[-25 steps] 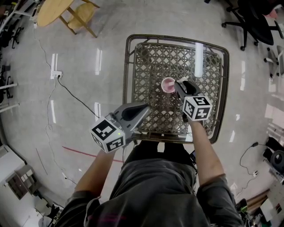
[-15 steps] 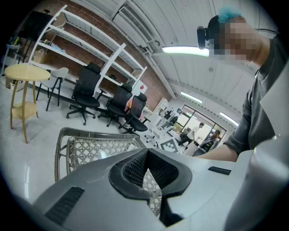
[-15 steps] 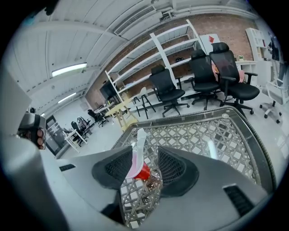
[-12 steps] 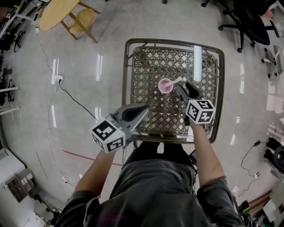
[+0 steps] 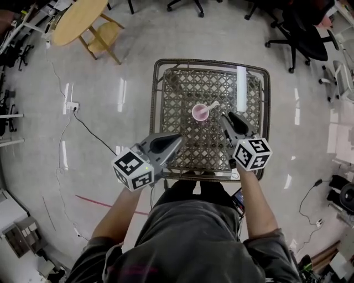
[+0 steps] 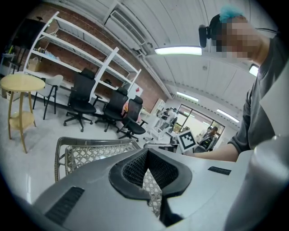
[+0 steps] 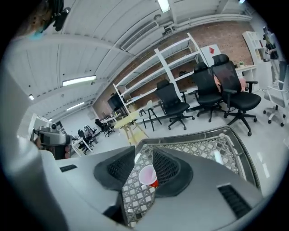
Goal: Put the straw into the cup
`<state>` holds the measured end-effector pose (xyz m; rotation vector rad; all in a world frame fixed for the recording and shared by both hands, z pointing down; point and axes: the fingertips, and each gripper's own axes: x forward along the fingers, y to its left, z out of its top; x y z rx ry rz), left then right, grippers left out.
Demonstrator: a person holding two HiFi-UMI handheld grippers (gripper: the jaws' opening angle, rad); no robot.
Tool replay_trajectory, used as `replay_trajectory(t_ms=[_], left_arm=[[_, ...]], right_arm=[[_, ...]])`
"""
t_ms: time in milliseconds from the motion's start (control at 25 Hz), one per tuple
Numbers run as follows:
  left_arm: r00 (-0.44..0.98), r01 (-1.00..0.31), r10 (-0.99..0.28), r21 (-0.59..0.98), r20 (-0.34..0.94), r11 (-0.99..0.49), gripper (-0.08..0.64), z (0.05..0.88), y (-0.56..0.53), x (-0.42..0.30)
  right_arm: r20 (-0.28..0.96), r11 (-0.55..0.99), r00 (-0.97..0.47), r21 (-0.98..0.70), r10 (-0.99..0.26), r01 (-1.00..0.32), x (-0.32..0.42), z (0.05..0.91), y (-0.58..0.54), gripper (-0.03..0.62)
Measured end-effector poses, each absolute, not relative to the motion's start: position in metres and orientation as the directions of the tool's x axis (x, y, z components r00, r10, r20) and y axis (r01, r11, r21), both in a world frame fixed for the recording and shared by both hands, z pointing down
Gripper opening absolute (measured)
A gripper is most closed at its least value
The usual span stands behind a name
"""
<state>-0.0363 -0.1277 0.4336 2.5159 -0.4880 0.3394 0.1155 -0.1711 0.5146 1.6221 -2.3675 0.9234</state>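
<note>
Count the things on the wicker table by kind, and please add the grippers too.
pink cup: 1
straw, resting in the cup: 1
grippers: 2 (left gripper, right gripper)
Total: 4

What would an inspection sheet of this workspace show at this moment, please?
Surface: lattice table on a shiny floor.
Job's things: pink cup upright near the table's middle; white straw seems to lean out of it.
Clutter: nothing seen.
Grippers: left gripper shut and empty, at the table's near edge; right gripper open and empty, short of the cup.
Cables: one cable runs across the floor from a socket.
Surroundings: round wooden table, office chairs.
</note>
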Motion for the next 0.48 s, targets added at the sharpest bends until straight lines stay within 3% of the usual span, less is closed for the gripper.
replay_trajectory(t_ms=[240,480], left_arm=[[0.908,-0.398,-0.277,0.447,0.314,-0.801,0.009,0.420,-0.123,-0.032],[0.915,-0.383,-0.276,0.420,0.295,-0.822,0.009,0.410,-0.122,-0.026]], right_arm=[[0.344,0.292,-0.440,-0.405,-0.830,-0.867,0.110,0.460,-0.151,0.050],[0.260,0.346,-0.471,-0.409,-0.843,-0.845,0.107,0.413,-0.143,0.037]])
